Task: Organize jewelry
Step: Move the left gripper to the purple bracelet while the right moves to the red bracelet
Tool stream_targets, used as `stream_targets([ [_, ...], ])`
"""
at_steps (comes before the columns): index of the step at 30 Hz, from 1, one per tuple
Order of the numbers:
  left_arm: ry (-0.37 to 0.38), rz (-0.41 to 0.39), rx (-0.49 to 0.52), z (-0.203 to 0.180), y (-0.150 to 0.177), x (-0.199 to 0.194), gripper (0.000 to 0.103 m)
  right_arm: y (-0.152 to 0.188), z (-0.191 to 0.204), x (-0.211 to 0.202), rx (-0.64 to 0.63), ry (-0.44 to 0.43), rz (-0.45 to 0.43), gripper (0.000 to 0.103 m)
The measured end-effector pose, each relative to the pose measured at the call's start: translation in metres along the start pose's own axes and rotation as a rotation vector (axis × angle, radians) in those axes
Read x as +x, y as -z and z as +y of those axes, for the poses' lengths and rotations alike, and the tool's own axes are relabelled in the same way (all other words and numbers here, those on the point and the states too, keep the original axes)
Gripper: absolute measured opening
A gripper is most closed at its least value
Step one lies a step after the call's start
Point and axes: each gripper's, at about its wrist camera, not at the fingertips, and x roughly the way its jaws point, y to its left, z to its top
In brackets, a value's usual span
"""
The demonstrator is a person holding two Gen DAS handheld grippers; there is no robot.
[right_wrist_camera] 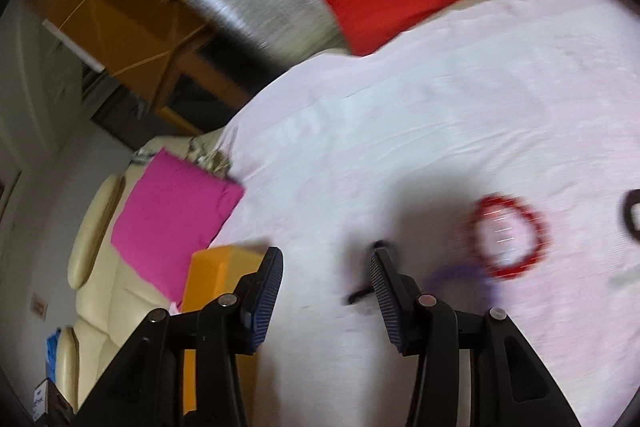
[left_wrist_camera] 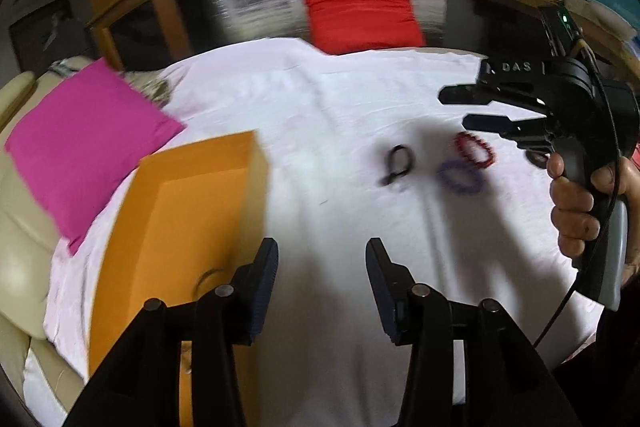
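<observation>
Lying ahead of both grippers: red bracelet (right_wrist_camera: 507, 235) on white cloth (left_wrist_camera: 320, 115) | both jaws apart, empty

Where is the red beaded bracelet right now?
In the left wrist view the red beaded bracelet lies on the white cloth at right, touching the purple bracelet, right of the black band.

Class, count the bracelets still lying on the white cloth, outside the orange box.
3 for sure: a black one nearest the orange box, a purple one, and a red one touching it. A fourth dark piece may sit behind the right gripper.
</observation>
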Motion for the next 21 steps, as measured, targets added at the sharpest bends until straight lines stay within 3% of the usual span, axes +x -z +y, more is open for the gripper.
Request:
stream_targets([
  [9,0.123,0.051,0.023,-0.050,-0.022,0.044,0.047,-0.029,-0.087,-0.026,0.119,0.109,0.034,0.049],
  [12,0.151,0.076,0.024,-0.064,-0.021,0.055,0.047,-0.030,-0.095,-0.019,0.137,0.101,0.072,0.043],
  [17,0.163,0.111,0.025,-0.075,-0.017,0.067,0.047,-0.023,-0.090,0.002,0.099,0.164,0.136,0.039],
  [19,0.168,0.116,0.025,-0.076,-0.016,0.071,0.047,-0.021,-0.090,0.010,0.091,0.205,0.142,0.033],
  [21,0.167,0.118,0.030,-0.078,-0.018,0.074,0.047,-0.019,-0.092,0.019,0.072,0.266,0.152,0.016],
])
